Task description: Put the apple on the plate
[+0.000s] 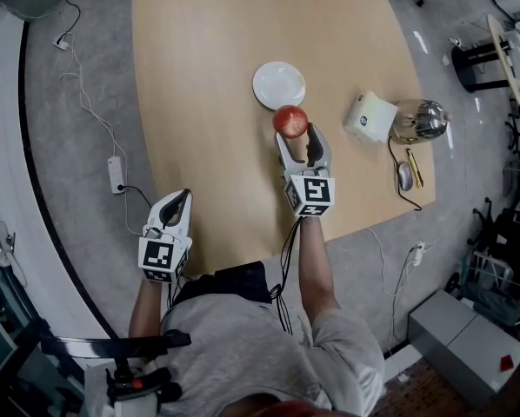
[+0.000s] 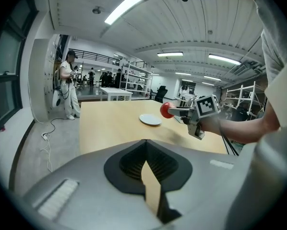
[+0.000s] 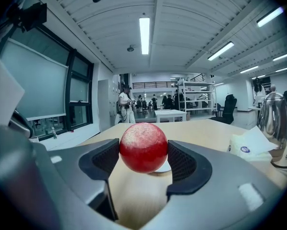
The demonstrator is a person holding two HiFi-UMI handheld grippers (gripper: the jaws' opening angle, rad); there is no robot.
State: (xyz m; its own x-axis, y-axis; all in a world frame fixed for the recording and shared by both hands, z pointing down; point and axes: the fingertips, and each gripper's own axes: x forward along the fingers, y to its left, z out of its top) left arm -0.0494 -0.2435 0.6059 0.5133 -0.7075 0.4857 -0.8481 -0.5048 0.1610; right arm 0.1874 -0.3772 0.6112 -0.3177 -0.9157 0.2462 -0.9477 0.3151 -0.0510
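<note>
A red apple (image 1: 290,121) is held above the wooden table (image 1: 208,129), just short of the near rim of a small white plate (image 1: 278,84). My right gripper (image 1: 296,134) is shut on it, one jaw on each side. In the right gripper view the apple (image 3: 143,147) fills the space between the dark pads (image 3: 105,159), and a sliver of plate (image 3: 164,167) shows behind it. The left gripper view shows the apple (image 2: 166,109), the plate (image 2: 149,120) and the right gripper (image 2: 176,112) from the side. My left gripper (image 1: 177,201) hangs at the table's near left corner, shut and empty.
To the right of the apple stand a white paper pack (image 1: 370,116) and a steel kettle (image 1: 419,121), with a mouse (image 1: 405,175) and a yellow pen (image 1: 414,167) near the right edge. A power strip (image 1: 116,174) lies on the floor at left. A person (image 2: 66,87) stands far behind.
</note>
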